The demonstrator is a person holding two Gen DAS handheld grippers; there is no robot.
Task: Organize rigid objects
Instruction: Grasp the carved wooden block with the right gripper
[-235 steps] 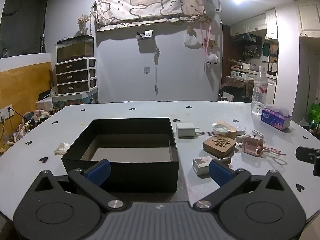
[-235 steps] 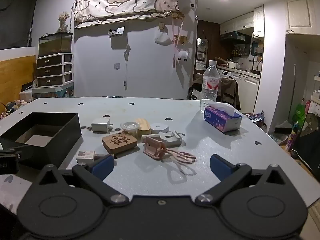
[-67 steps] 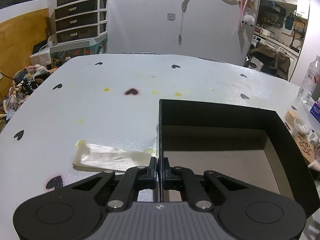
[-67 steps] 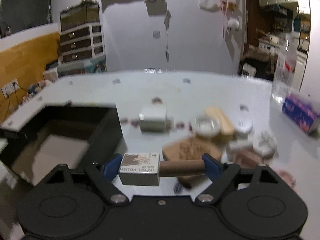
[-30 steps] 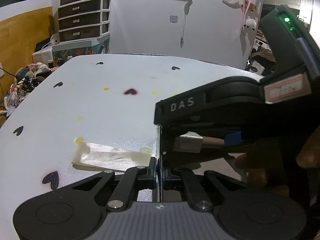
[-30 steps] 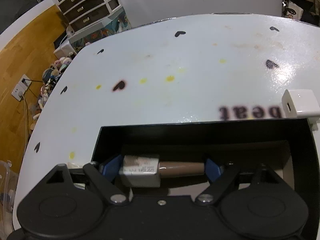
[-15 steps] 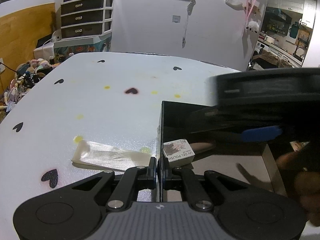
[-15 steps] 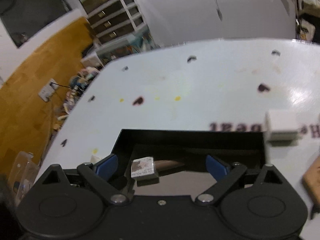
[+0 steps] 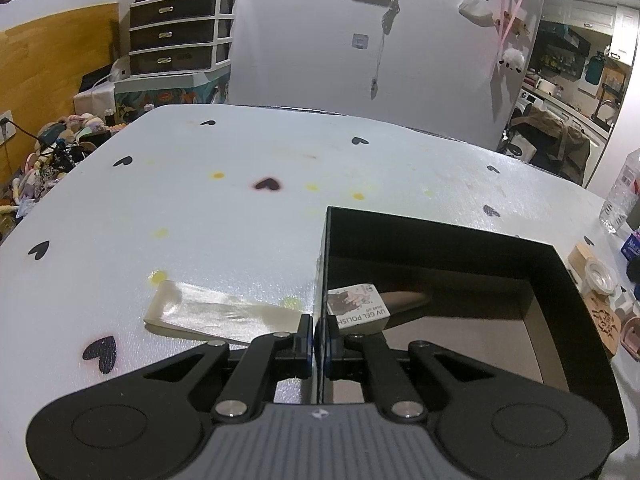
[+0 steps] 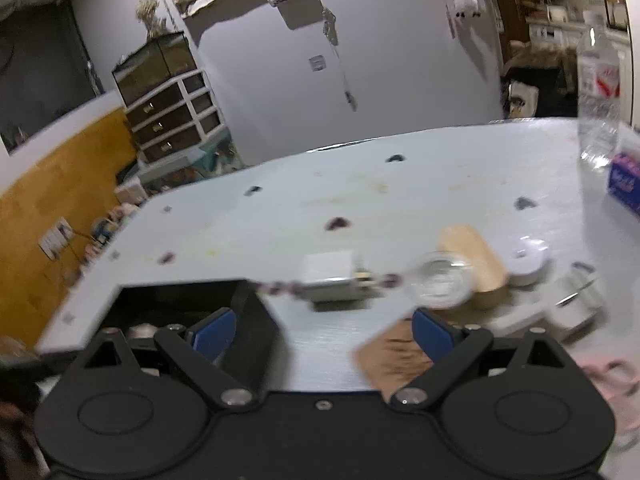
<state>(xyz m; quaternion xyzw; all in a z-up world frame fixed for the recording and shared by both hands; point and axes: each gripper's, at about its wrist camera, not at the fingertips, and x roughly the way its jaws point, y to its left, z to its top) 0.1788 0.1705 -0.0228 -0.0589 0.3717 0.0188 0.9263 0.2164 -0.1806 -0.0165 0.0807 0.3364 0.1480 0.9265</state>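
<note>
A black open box (image 9: pixel 556 256) sits on the white table. My left gripper (image 9: pixel 316 338) is shut on the box's left wall. A UV gel polish bottle (image 9: pixel 362 308) with a brown cap lies inside the box by that wall. My right gripper (image 10: pixel 324 330) is open and empty above the table, right of the box (image 10: pixel 256 304). In front of it lie a white charger (image 10: pixel 330 272), a clear round lid (image 10: pixel 438 282), a wooden block (image 10: pixel 474 258), a white disc (image 10: pixel 528 262) and a wooden coaster (image 10: pixel 390 356). The right wrist view is blurred.
A flat translucent strip (image 9: pixel 224 314) lies on the table left of the box. A water bottle (image 10: pixel 596 92) and a tissue pack (image 10: pixel 624 186) stand at the far right. Pink scissors (image 10: pixel 608 376) lie near the right edge. Black hearts dot the table.
My right gripper let go of the gel polish bottle in the box, opened, and has swung out to the right toward the loose objects. My left gripper still holds the box wall.
</note>
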